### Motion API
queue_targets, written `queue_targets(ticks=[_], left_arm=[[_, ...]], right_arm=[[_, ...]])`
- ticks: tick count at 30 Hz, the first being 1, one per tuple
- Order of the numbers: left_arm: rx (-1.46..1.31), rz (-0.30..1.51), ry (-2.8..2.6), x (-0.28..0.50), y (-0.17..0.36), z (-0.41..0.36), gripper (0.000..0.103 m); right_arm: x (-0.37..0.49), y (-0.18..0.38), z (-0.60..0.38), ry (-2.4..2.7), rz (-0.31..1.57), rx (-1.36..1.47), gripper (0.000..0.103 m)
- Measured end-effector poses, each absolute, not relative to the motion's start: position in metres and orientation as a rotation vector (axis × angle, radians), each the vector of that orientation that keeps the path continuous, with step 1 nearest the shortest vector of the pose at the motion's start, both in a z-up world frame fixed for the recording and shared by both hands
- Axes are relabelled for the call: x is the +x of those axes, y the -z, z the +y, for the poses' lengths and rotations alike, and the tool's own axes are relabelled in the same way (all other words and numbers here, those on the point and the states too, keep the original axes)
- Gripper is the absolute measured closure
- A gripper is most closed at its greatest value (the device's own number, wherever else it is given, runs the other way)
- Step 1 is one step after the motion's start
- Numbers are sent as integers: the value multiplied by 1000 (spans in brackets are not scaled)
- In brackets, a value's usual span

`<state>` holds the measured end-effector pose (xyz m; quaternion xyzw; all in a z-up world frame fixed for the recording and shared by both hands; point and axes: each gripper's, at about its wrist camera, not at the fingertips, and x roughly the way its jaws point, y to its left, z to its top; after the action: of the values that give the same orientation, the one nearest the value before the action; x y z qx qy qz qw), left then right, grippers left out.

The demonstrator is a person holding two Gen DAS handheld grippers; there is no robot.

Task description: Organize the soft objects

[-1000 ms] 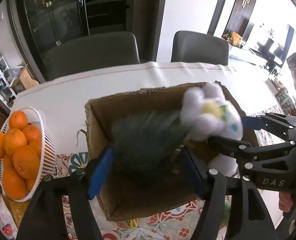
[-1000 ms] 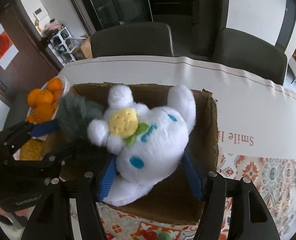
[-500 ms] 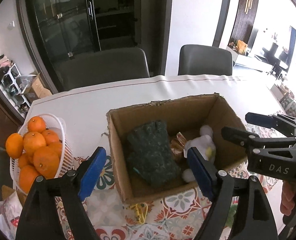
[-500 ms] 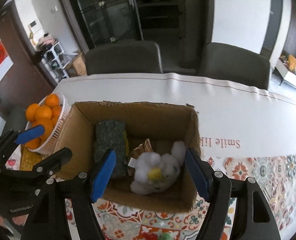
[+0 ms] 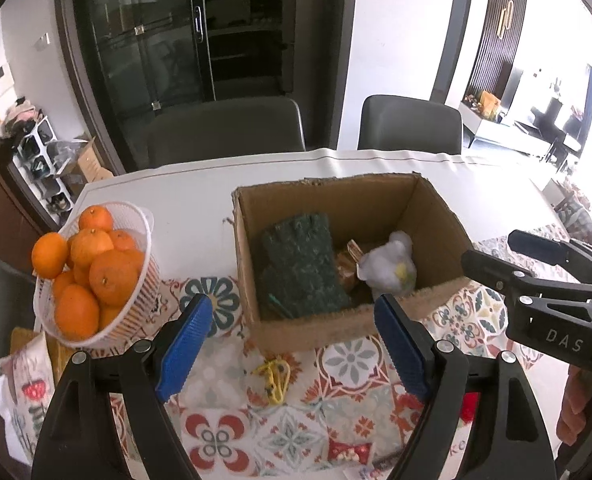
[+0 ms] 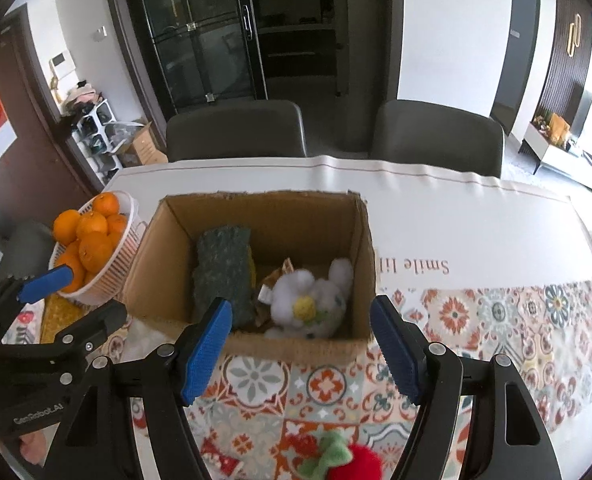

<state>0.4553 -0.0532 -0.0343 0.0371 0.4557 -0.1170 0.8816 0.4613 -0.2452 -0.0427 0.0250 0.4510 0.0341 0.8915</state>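
At the table's left edge a basket of oranges (image 5: 96,276) is seen. Beside it, mid-table, the cardboard box (image 6: 252,344) holds a dark green sponge (image 6: 224,268) against its left wall and a white plush toy (image 6: 312,300) at its right. The left gripper (image 5: 292,344) and the right gripper (image 6: 300,348) are held wide apart and empty, short of the box. A release step appears finished — next, the red plush strawberry (image 6: 356,464) at the near edge is probably to be grasped.
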Motion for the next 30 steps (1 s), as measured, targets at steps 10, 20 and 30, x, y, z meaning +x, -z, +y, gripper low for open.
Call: queue_targets(ticks=[10, 20, 30], left_arm=[[101, 963, 239, 414, 39, -62, 17], [102, 1044, 261, 390, 62, -72, 17], [101, 1154, 275, 373, 99, -80, 17]], right_arm=[[419, 53, -256, -78, 968, 88, 30], [388, 75, -264, -78, 1026, 110, 30], [369, 105, -273, -57, 1110, 114, 30]])
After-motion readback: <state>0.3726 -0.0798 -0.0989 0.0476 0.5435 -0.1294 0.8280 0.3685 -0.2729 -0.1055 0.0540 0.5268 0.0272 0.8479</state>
